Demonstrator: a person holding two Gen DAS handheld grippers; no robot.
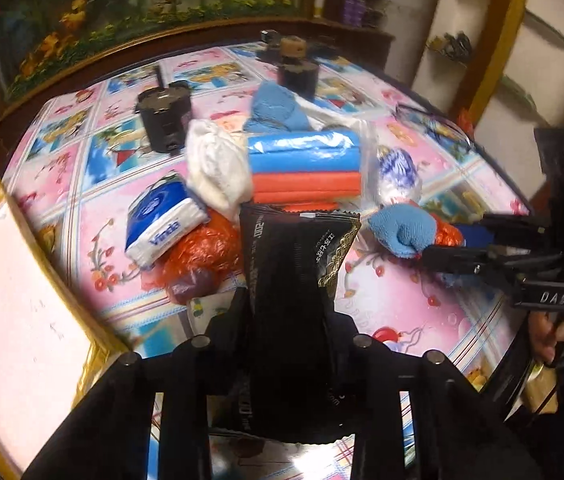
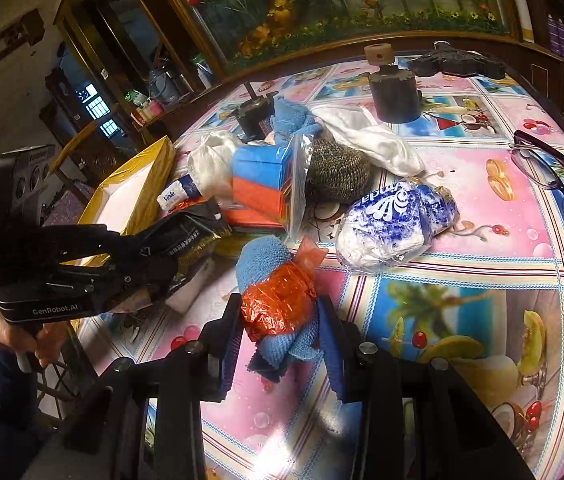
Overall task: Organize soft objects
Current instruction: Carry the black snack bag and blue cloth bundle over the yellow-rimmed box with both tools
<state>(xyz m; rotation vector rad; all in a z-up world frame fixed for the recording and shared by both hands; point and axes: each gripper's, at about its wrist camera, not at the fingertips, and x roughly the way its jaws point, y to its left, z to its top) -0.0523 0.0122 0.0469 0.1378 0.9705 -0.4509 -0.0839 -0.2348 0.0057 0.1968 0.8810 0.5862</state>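
My left gripper [image 1: 287,304] is shut on a black foil packet [image 1: 293,280] and holds it above the table; it also shows in the right wrist view [image 2: 154,256], the packet [image 2: 190,236] in its jaws. My right gripper [image 2: 280,328] is shut on a blue knitted cloth [image 2: 260,260] bundled with an orange plastic bag [image 2: 278,304]; it shows in the left wrist view [image 1: 427,252] gripping the blue cloth [image 1: 401,228]. A pile of soft things lies behind: a Vinda tissue pack [image 1: 164,220], a white cloth [image 1: 218,168], blue and orange sponges in a clear bag [image 1: 305,168].
A yellow-edged box [image 1: 14,300] with a white inside stands at the table's left; it shows in the right wrist view [image 2: 122,196]. Black cylinders [image 1: 166,116] [image 2: 395,96], eyeglasses [image 2: 557,180], a crumpled tissue bag [image 2: 393,224] and a scouring pad [image 2: 337,172] lie on the flowered tablecloth [image 2: 461,320].
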